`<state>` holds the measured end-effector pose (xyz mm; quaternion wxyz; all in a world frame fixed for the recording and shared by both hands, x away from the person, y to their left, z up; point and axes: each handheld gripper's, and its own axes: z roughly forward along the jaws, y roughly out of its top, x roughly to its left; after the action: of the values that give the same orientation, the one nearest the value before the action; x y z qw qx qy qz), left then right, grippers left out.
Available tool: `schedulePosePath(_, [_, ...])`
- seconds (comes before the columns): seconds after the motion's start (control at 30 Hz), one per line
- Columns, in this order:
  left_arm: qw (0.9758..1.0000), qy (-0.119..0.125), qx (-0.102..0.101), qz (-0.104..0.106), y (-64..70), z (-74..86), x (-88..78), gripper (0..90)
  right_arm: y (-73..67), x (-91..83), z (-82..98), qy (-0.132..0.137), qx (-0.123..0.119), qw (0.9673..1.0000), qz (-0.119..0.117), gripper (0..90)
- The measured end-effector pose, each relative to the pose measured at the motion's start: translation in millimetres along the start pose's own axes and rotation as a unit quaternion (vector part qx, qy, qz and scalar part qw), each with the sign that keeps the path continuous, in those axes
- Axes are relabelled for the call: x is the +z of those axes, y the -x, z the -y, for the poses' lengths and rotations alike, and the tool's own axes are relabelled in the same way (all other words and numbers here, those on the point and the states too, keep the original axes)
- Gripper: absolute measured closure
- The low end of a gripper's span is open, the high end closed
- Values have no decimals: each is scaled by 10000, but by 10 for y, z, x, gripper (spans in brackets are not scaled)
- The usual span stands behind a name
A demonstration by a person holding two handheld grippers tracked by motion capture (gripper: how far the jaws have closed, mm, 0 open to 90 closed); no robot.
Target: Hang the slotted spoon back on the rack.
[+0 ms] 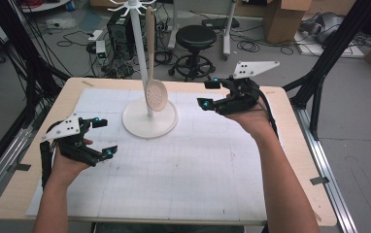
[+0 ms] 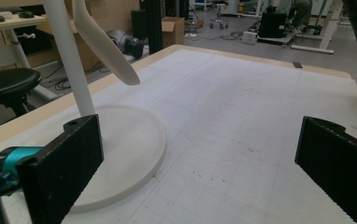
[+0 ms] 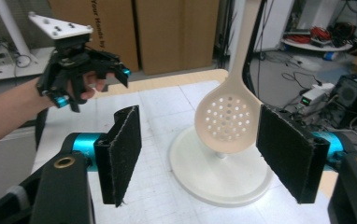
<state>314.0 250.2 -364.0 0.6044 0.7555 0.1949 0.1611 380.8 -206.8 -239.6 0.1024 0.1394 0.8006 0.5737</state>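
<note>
A white hook stand point(image 1: 149, 122) sits on the gridded mat at the table's far middle. From one of its hooks hangs a beige slotted spoon point(image 1: 155, 94), bowl down, just above the round base. My right gripper point(image 1: 208, 93) hovers to the right of the spoon, open and pointing at it. In the right gripper view, the spoon's perforated bowl point(image 3: 225, 116) hangs beyond the gap between the pads point(image 3: 120, 149), apart from them. My left gripper point(image 1: 105, 137) rests open near the table's left side, with nothing between its jaws. The stand base point(image 2: 130, 140) lies ahead of it.
A white gridded mat point(image 1: 188, 165) covers most of the wooden table point(image 1: 280, 160). Behind the table stand a black stool point(image 1: 195, 41), cardboard boxes point(image 1: 283, 17) and loose cables on the floor. Black frame struts point(image 1: 329, 53) rise at both sides.
</note>
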Motion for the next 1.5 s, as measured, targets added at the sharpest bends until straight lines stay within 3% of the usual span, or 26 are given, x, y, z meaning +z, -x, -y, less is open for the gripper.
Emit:
schedulePosePath(0.33, [10000, 45, -13, 22, 3, 4, 2, 17, -145, -171, 391, 283, 90, 9995, 87, 266])
schedulePosePath(0.53, [10000, 24, -25, 43, 1, 11, 6, 17, -206, -234, 670, 315, 263, 9989, 218, 245])
schedulePosePath(0.97, [9999, 28, -65, 111, 4, 35, 34, 16, -321, -295, 1067, 297, 309, 9981, 447, 197])
schedulePosePath(1.13, [9998, 39, -73, 154, 9, 48, 50, 17, -342, -319, 1245, 435, 427, 9960, 654, 170])
schedulePosePath(1.23, [9998, 44, -64, 171, 11, 49, 67, 17, -346, -346, 1310, 375, 473, 9948, 823, 163])
schedulePosePath(1.5, [9996, 164, -104, 184, 7, 41, 51, 17, -409, -360, 1551, 235, 784, 9917, 989, 125])
